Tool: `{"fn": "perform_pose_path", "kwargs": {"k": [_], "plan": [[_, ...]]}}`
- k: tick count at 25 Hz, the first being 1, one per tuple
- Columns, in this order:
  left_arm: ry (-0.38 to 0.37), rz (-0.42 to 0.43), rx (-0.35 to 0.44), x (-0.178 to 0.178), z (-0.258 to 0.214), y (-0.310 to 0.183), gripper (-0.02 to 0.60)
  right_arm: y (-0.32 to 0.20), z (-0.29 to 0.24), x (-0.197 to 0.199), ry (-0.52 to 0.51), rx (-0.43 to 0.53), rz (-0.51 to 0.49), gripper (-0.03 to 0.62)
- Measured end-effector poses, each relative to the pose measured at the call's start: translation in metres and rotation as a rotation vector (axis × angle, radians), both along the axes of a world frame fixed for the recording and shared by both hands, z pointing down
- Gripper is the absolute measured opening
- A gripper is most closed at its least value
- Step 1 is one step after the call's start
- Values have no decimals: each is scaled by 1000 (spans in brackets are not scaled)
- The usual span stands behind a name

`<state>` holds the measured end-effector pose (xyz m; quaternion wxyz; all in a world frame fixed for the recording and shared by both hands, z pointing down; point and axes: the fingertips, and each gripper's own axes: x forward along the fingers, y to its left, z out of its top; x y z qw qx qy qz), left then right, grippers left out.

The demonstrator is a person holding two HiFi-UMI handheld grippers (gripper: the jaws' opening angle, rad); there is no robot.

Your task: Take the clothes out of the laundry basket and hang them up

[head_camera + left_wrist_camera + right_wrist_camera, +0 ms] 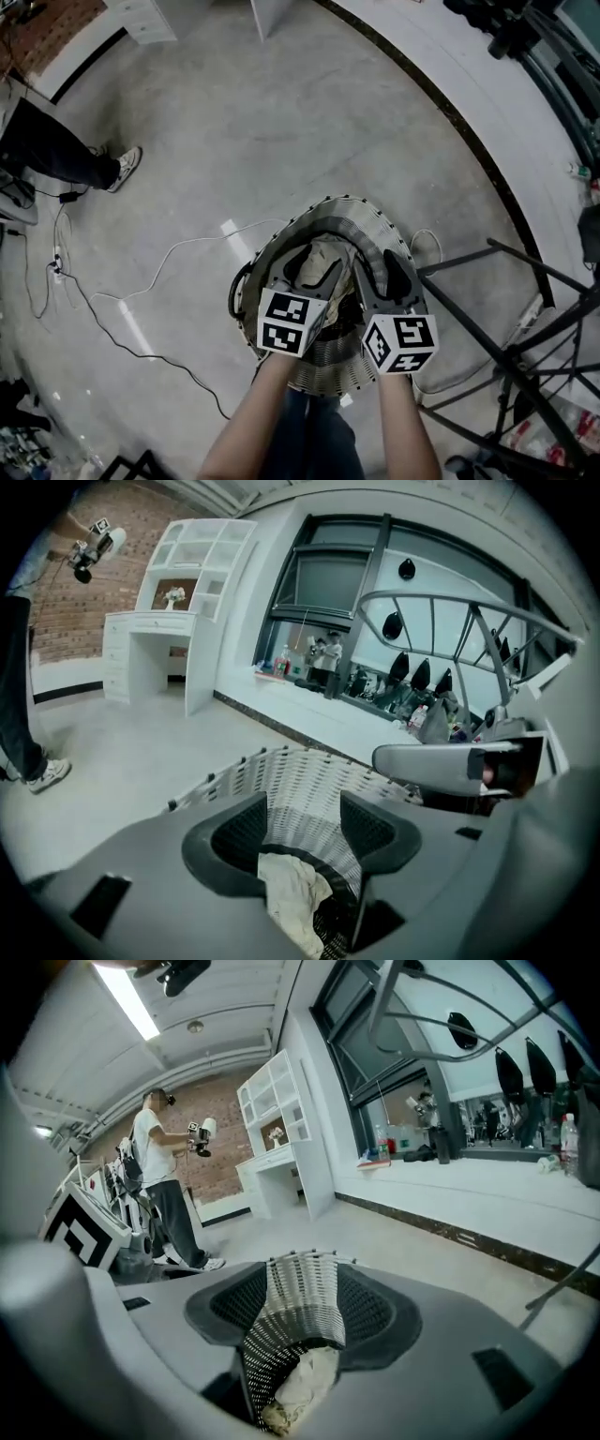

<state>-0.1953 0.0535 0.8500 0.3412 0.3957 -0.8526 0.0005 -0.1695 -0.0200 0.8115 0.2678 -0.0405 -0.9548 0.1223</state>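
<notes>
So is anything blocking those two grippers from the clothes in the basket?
Nothing visible does. The cloth lies uncovered in the open-topped basket. The left hand-held gripper and the right hand-held gripper hang open above it.

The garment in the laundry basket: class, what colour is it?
Pale cream; the garment shows best in the left gripper view.

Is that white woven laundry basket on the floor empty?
No, the head view shows a crumpled cream cloth lying inside the white woven laundry basket.
</notes>
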Motion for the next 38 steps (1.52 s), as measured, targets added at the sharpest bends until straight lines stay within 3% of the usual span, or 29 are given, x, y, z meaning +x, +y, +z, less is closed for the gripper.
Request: {"fn": "perform_pose_path", "kwargs": {"k": [11, 17, 23, 26, 30, 32, 34, 38], "plan": [[137, -55, -91, -13, 157, 2, 247, -3, 185, 0, 191, -83, 105, 235], [172, -32, -173, -7, 225, 7, 244, 5, 278, 6, 318, -86, 60, 235], [204, -24, -202, -3, 267, 13, 230, 6, 340, 10, 401, -54, 13, 235], [247, -61, -185, -2, 281, 19, 229, 6, 361, 8, 437, -55, 3, 235], [248, -56, -174, -2, 285, 18, 229, 9, 380, 7, 474, -57, -31, 230], [243, -53, -169, -3, 284, 16, 229, 11, 382, 6, 479, -35, -60, 172], [245, -48, -169, -3, 283, 15, 229, 13, 380, 5, 483, -8, -80, 21], [256, -39, -161, 3, 270, 11, 230, 15, 361, 7, 474, -4, -79, 15]]}}
